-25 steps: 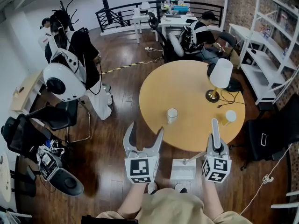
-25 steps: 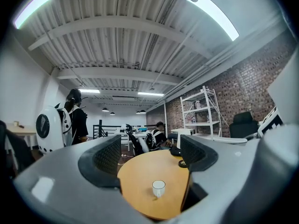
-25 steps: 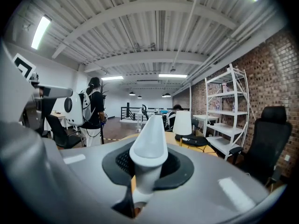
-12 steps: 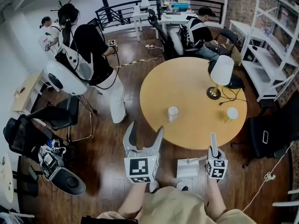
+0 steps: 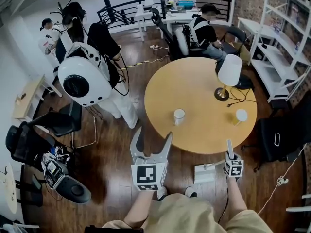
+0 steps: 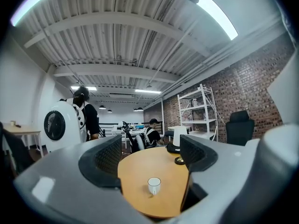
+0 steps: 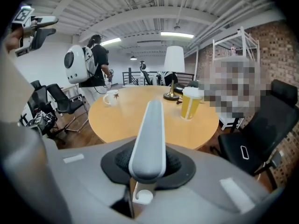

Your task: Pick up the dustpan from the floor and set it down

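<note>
White: one dustpan point(image 5: 204, 173), one lamp point(image 5: 229, 74)

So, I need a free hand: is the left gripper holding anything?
No, the left gripper has its jaws apart, with only the distant table and cup seen between them.

A round wooden surface point(image 5: 199, 110) is standing on a dark plank floor point(image 5: 112, 154). White shelving point(image 5: 282, 57) is lining a brick wall point(image 5: 250, 6) to its right. A black railing point(image 5: 124, 14) is running behind it. Ceiling strip lights point(image 6: 216, 14) are glowing above it.
</note>
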`<state>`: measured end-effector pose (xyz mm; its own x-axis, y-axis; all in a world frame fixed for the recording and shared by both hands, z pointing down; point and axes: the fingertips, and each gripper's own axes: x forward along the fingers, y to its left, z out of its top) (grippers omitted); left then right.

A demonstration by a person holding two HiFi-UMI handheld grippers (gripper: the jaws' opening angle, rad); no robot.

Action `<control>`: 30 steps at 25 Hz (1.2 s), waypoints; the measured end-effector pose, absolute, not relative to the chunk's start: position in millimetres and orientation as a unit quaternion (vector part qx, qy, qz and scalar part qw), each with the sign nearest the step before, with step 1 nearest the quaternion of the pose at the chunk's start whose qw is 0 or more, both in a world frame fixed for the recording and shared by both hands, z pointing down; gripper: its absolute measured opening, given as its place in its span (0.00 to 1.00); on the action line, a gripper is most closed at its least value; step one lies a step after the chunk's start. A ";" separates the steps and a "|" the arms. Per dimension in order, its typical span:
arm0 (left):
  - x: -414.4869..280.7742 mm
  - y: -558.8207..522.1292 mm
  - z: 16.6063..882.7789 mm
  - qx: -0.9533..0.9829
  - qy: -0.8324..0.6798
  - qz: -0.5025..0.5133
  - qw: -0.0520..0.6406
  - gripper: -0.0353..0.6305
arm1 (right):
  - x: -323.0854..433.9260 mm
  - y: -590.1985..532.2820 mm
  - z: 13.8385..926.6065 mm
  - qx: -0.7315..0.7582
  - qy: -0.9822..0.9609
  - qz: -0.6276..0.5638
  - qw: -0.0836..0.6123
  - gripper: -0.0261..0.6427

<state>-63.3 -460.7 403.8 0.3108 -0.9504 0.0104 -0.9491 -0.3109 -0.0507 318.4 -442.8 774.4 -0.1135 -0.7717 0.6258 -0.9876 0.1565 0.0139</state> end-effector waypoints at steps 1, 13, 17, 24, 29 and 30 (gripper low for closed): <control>-63.3 -460.7 404.0 -0.809 0.587 -0.021 0.017 0.62 | 321.5 -444.1 781.3 0.610 -0.716 0.212 0.264 0.14; -58.6 -460.3 411.2 -0.807 0.589 -0.036 0.014 0.62 | 337.0 -475.9 812.1 0.584 -0.733 0.253 0.241 0.20; -59.7 -459.2 409.5 -0.808 0.588 -0.033 0.012 0.62 | 325.7 -491.8 810.3 0.567 -0.745 0.269 0.226 0.45; -57.7 -462.6 415.2 -0.808 0.589 -0.034 0.004 0.62 | 338.7 -495.1 814.0 0.569 -0.743 0.278 0.216 0.50; -64.4 -461.5 419.2 -0.808 0.588 -0.035 -0.001 0.62 | 344.5 -485.8 813.8 0.576 -0.736 0.289 0.207 0.52; -63.2 -461.1 419.2 -0.809 0.587 -0.035 -0.001 0.62 | 347.1 -483.5 813.8 0.576 -0.736 0.293 0.202 0.52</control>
<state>-63.2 -461.1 419.2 0.3083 -0.9495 0.0583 -0.9497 -0.3108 -0.0397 347.1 -483.5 813.8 -0.2548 -0.7287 0.6356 -0.9662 0.1648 -0.1984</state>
